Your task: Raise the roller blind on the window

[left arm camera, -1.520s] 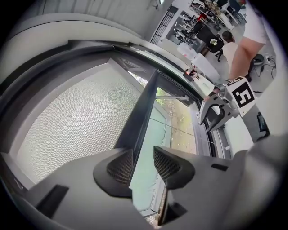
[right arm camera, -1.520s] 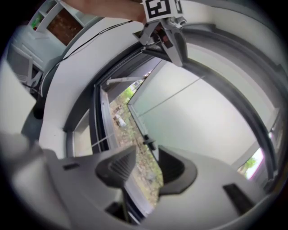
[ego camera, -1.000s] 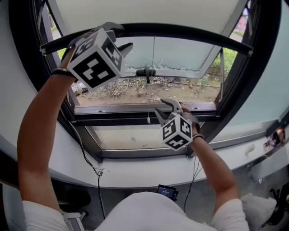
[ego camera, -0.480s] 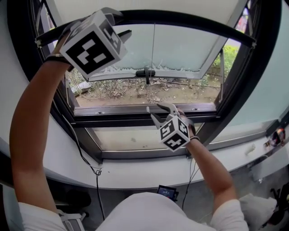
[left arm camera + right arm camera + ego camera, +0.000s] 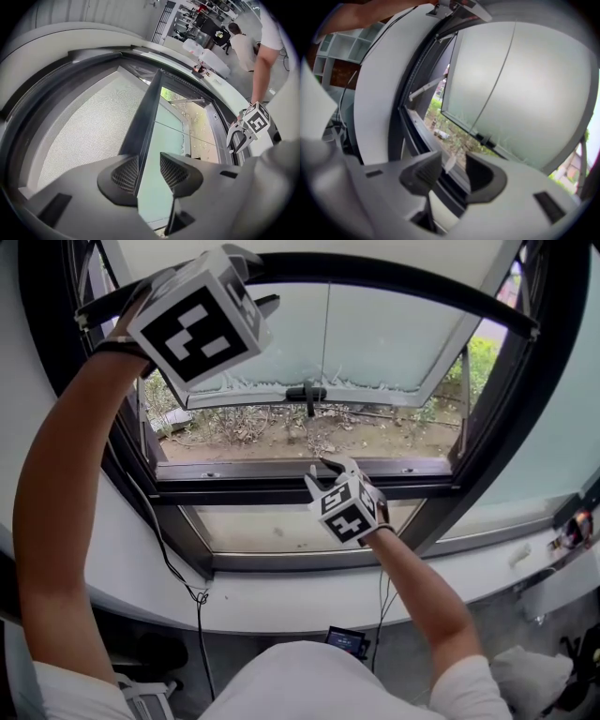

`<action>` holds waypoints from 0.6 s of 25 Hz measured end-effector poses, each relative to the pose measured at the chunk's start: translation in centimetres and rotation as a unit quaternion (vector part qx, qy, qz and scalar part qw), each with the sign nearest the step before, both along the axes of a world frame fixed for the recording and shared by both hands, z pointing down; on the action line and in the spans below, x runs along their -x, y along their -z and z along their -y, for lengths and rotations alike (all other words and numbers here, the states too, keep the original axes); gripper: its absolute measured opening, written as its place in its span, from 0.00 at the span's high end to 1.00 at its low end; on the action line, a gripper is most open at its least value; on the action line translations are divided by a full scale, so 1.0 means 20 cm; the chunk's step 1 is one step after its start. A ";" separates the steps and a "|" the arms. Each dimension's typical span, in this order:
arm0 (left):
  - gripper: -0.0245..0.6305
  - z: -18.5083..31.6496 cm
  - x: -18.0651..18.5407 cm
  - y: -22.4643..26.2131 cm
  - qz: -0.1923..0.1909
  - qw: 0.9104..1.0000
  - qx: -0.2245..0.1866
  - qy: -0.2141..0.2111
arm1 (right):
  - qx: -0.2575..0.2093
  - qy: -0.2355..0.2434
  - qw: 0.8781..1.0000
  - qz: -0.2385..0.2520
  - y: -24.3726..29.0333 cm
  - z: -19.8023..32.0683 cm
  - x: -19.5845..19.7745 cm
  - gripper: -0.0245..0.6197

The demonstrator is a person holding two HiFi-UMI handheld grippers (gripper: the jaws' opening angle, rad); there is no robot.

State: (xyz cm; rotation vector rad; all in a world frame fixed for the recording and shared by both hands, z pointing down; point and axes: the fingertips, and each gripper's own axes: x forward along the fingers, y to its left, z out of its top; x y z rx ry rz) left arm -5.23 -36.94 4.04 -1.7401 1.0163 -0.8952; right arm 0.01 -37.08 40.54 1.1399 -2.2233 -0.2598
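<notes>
The roller blind's pale fabric (image 5: 281,257) ends in a dark bottom bar (image 5: 403,282) high across the window. In the left gripper view that bar (image 5: 147,108) runs between the jaws of my left gripper (image 5: 149,164). It lies against the left pad, with a gap to the right pad. In the head view my left gripper (image 5: 261,282) straddles the bar at the upper left. A thin pull cord (image 5: 325,343) hangs down the middle. Its small white end piece (image 5: 450,163) dangles between the open jaws of my right gripper (image 5: 453,164), untouched. My right gripper (image 5: 317,470) sits low by the frame.
Behind the blind a frosted sash (image 5: 384,334) is tilted outward, with a dark handle (image 5: 305,392) on its lower edge. Bare ground with dry plants (image 5: 309,432) lies outside. A white sill (image 5: 281,601) curves below, and a black cable (image 5: 173,563) hangs over it at the left.
My left gripper and the blind's bottom bar have risen, uncovering more of the frosted sash. My right gripper has shifted left and slightly up, and the cord's end now sits between its jaws.
</notes>
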 end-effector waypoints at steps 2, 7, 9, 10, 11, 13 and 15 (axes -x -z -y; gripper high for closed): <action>0.72 0.00 0.00 0.01 0.001 1.000 -0.003 0.000 | 0.011 -0.011 1.000 0.011 -0.03 0.02 0.01 0.72; 0.72 0.00 0.00 0.02 -0.001 1.000 -0.006 0.000 | 0.012 -0.025 0.999 0.024 -0.08 0.05 0.03 0.81; 0.72 0.00 0.01 0.03 -0.001 1.000 -0.006 0.001 | 0.002 -0.027 0.999 0.032 -0.06 0.06 0.02 0.86; 0.72 0.00 0.01 0.03 -0.001 1.000 -0.005 0.001 | -0.001 -0.026 0.999 0.033 -0.06 0.06 0.02 0.87; 0.72 0.01 0.01 0.03 -0.002 1.000 -0.005 0.001 | -0.003 -0.022 0.999 0.032 -0.05 0.05 0.02 0.87; 0.73 0.01 0.01 0.03 -0.005 1.000 -0.003 -0.002 | -0.011 -0.015 1.000 0.018 -0.05 0.03 0.02 0.87; 0.73 0.01 0.01 0.03 -0.011 1.000 -0.003 -0.005 | -0.026 -0.010 1.000 -0.008 -0.06 0.01 0.01 0.87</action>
